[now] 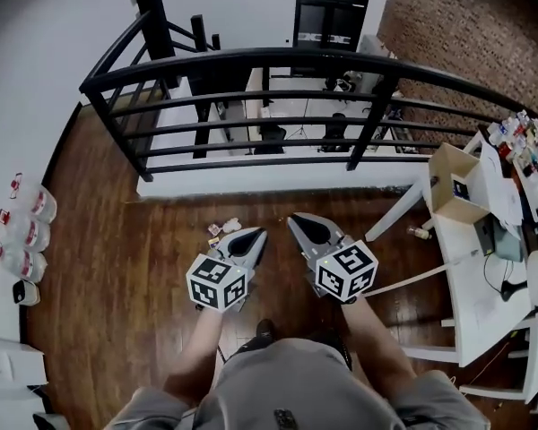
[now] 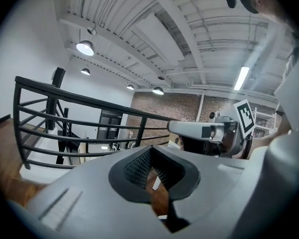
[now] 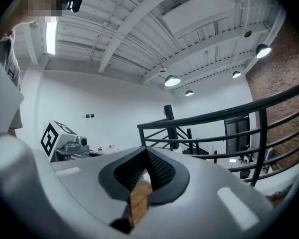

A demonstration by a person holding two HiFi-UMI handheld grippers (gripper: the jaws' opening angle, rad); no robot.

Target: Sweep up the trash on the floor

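Observation:
A few small bits of trash [image 1: 222, 229] lie on the dark wood floor in front of the white base of the railing. My left gripper [image 1: 258, 234] is held level above the floor, its tip just right of the trash, jaws shut and empty. My right gripper [image 1: 292, 219] hangs beside it, also shut with nothing in it. In the left gripper view the jaws [image 2: 150, 169] meet at their tips, with floor showing through the gap behind them and the right gripper [image 2: 204, 131] to the side. The right gripper view shows its jaws [image 3: 145, 171] closed and the left gripper [image 3: 65, 143] at the left.
A black metal railing [image 1: 251, 61] curves across ahead, with a drop to a lower level behind it. A white table [image 1: 471, 267] with an open cardboard box [image 1: 453, 186] and clutter stands at the right. Plastic jugs [image 1: 27, 231] line the left wall.

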